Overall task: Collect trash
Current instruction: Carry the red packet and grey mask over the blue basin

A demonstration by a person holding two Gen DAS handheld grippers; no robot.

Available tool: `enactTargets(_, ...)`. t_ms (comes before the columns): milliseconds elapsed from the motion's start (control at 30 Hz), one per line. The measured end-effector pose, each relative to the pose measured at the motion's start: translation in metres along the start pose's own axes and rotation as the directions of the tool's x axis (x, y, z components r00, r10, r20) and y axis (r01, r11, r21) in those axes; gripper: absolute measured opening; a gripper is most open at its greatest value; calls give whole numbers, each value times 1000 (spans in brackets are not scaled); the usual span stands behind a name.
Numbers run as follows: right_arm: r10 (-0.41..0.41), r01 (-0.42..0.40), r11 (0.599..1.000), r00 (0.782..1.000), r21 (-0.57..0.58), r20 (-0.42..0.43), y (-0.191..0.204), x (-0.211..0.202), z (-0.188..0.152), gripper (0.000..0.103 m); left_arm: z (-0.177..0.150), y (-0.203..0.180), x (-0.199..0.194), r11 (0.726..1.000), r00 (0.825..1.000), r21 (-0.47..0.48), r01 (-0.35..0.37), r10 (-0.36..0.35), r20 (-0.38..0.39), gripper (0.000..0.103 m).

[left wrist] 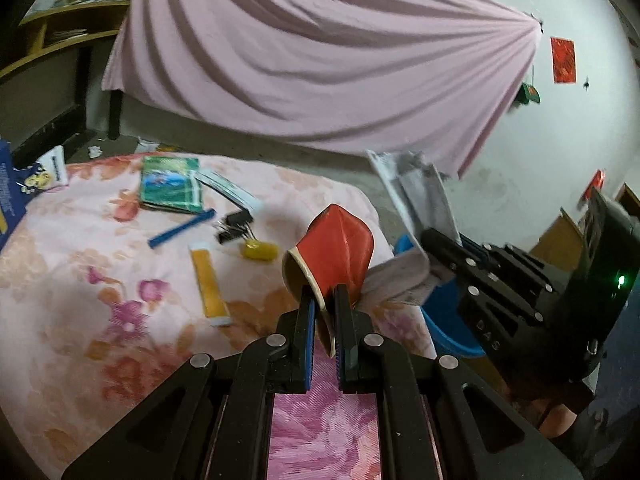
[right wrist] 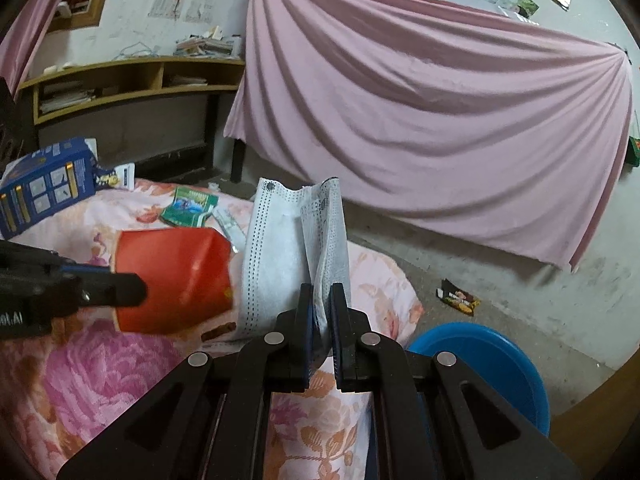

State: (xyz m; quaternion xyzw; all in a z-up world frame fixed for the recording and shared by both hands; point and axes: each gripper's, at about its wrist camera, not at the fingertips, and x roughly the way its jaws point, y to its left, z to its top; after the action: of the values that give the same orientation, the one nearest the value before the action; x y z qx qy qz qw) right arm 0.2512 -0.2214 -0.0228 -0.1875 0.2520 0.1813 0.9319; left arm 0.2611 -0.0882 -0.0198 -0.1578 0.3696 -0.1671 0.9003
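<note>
The left tongs (left wrist: pixel 325 304) pinch the wall of a crushed red paper cup (left wrist: pixel 334 248), its pale rim folded flat between the blue pads. In the right wrist view the same cup (right wrist: pixel 176 280) sits at 9 o'clock, smooth and glossy, with the left tongs (right wrist: pixel 120 288) entering from the edge. The right tongs (right wrist: pixel 322 308) are pressed tight on a pale blue face mask (right wrist: pixel 288 248), a soft pleated cloth with dotted seams, standing up from the pads. In the left wrist view the right tongs (left wrist: pixel 436 264) come in at 3 o'clock with the mask (left wrist: pixel 420 216) blurred; letters on their black frame are too unclear to read.

Below both lies a floral bedspread (left wrist: pixel 100 280), woven in pink and orange. At 10 o'clock on it rest a yellow sachet (left wrist: pixel 208 284), a blue strip (left wrist: pixel 182 228), black binder clips (left wrist: pixel 234 226), a small yellow lump (left wrist: pixel 260 251) and a green packet (left wrist: pixel 170 186); its print is unreadable. A blue box (right wrist: pixel 44 188) lies at 9 o'clock in the right view, its writing illegible. A round blue plastic tub (right wrist: pixel 492 364) stands on the concrete floor at 4 o'clock, with a dark wrapper (right wrist: pixel 458 296) near it. A pink draped sheet (right wrist: pixel 420 112) hangs at 12 o'clock.
</note>
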Motion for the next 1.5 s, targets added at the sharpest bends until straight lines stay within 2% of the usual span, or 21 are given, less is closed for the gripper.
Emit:
enactTargets(200, 14, -14, 1000, 1000, -6, -12, 5, 4, -3, 6, -8, -2, 18, 999, 997, 20, -49, 51, -63, 6)
enactTargets(333, 14, -14, 1000, 1000, 9, 0, 2, 1, -3, 6, -9, 4, 19, 995, 993, 12, -103, 103, -62, 6)
enactTargets(467, 13, -14, 1000, 1000, 27, 12, -2, -3, -2, 6, -9, 7, 15, 993, 991, 4, -119, 119, -54, 6)
enactTargets(800, -7, 4, 999, 999, 49, 43, -10, -9, -3, 6, 0, 2, -6, 994, 994, -19, -104, 105, 41, 6)
enactTargets(900, -22, 16, 997, 997, 77, 78, -16, -15, -2, 6, 7, -5, -13, 995, 991, -4, -99, 99, 89, 6)
enactTargets(1067, -39, 10, 987, 983, 157, 180, -33, -32, -2, 6, 21, -29, -23, 992, 977, 71, -105, 90, 193, 6)
enactTargets(1200, -79, 20, 978, 955, 206, 285, -43, -53, -3, 6, 30, -53, -31, 984, 955, 142, -111, 66, 290, 6)
enactTargets(1300, -133, 39, 967, 919, 252, 370, -53, -72, -5, 6, 32, -73, -39, 974, 930, 200, -105, 25, 366, 6)
enactTargets(1400, -216, 83, 950, 871, 301, 441, -64, -92, -10, 6, 36, -94, -40, 962, 905, 260, -88, -32, 424, 6)
enactTargets(1500, -315, 146, 923, 819, 356, 479, -78, -109, -19, 6, 39, -114, -34, 948, 887, 314, -55, -98, 451, 6)
